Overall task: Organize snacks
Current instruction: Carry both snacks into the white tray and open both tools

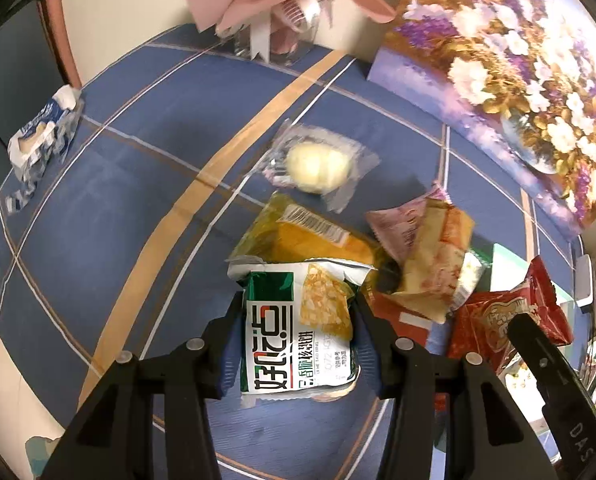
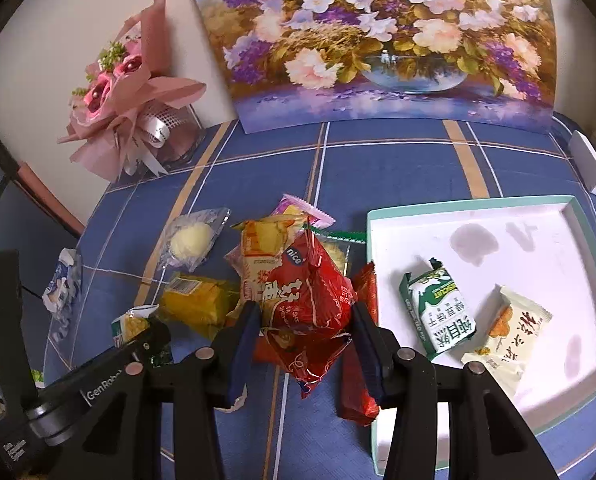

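Observation:
My left gripper point(image 1: 298, 320) is shut on a green-and-white snack packet point(image 1: 298, 332), held above the blue tablecloth. My right gripper point(image 2: 303, 320) is shut on a red snack packet point(image 2: 305, 304), just left of the white tray point(image 2: 577, 392); the red packet also shows in the left wrist view point(image 1: 497, 320). The tray holds a green-and-white biscuit packet point(image 2: 437, 316) and a cream packet point(image 2: 509, 328). A pile of loose snacks lies between: a yellow packet point(image 1: 298, 236), a clear-wrapped pale cake point(image 1: 317, 164), an orange-and-yellow packet point(image 2: 270, 248) and a pink one point(image 2: 298, 208).
A flower painting point(image 2: 377, 40) leans on the wall behind the table. A pink bouquet point(image 2: 130, 100) stands at the back left. A blue-and-white wrapper point(image 1: 42, 136) lies near the table's left edge. A white device point(image 2: 589, 164) sits at the far right.

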`<state>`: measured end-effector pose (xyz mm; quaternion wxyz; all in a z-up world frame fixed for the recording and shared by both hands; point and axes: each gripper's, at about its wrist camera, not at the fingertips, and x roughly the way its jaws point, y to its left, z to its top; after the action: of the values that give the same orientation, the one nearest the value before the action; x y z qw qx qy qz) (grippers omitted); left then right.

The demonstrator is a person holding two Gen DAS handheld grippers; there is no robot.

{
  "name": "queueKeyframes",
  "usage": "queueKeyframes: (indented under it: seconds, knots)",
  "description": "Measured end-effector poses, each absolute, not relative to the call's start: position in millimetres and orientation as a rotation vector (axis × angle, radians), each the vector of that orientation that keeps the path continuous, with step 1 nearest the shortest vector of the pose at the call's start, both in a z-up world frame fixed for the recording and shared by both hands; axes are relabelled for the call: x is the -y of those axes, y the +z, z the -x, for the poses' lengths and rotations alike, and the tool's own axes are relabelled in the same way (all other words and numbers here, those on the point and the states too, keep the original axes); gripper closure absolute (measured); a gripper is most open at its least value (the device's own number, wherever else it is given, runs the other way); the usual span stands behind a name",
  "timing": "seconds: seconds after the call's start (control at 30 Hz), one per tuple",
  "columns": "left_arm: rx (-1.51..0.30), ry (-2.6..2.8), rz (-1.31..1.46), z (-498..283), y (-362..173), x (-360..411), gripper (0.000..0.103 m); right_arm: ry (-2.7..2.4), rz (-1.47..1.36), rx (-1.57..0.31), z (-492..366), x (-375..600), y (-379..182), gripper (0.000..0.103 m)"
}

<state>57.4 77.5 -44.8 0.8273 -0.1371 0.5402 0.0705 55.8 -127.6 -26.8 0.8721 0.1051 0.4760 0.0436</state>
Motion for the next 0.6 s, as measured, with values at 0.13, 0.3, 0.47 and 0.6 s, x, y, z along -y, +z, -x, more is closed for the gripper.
queueKeyframes:
  seconds: [0.13,0.3,0.47,0.6]
  knots:
    - [-1.134,0.112,0.278,-64,-42,-63,0.052,0.033,-0.245,-0.972,-53,151,-22,0.054]
    - [-1.084,0.004,0.226,-77,-32,-20,0.052,-0.148,-0.26,-0.962,-48,196,-26,0.054]
    - [-1.048,-0.12,0.114,-89,-18,38,0.052,-0.247,-0.28,-0.945,-48,233,-24,0.054]
    - [-1.051,-0.197,0.038,-95,-18,81,0.051,-0.312,-0.291,-0.943,-49,256,-22,0.054]
